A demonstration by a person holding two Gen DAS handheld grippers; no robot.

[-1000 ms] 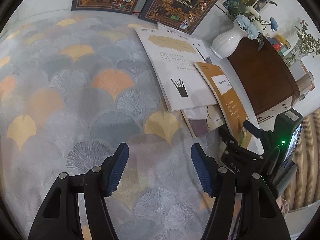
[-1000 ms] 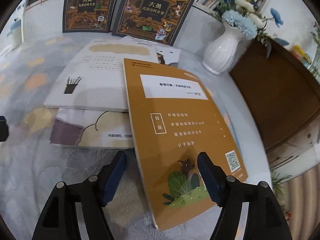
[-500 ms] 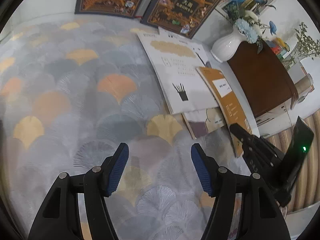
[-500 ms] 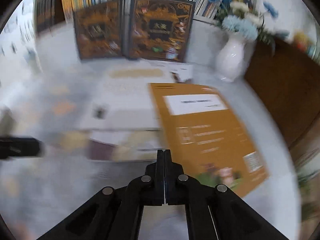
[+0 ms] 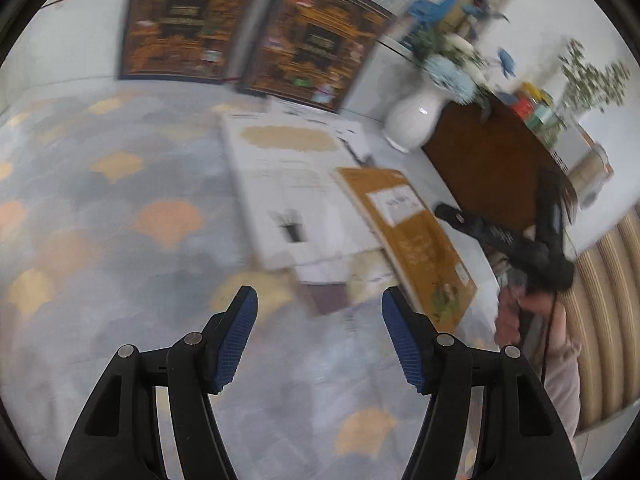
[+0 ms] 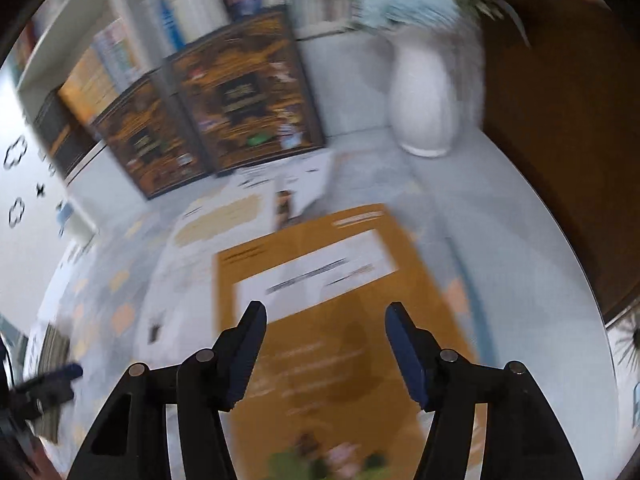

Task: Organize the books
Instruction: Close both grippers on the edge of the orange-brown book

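An orange book (image 5: 416, 240) lies on a white book (image 5: 292, 196) and other thin books on the patterned cloth. My left gripper (image 5: 320, 340) is open and empty, above the cloth just left of the pile. My right gripper (image 6: 322, 354) is open and hovers over the orange book (image 6: 340, 320); it also shows in the left wrist view (image 5: 496, 236) at the right of the pile. Two dark ornate books (image 5: 248, 28) lean upright at the back.
A white vase with blue flowers (image 5: 420, 120) stands right of the pile, beside a dark brown cabinet (image 5: 492, 172). A shelf of books (image 6: 192, 12) runs behind. The patterned cloth (image 5: 100, 240) spreads to the left.
My right gripper has opened and moved forward over the orange book. My left gripper has tilted and shifted towards the pile, still open.
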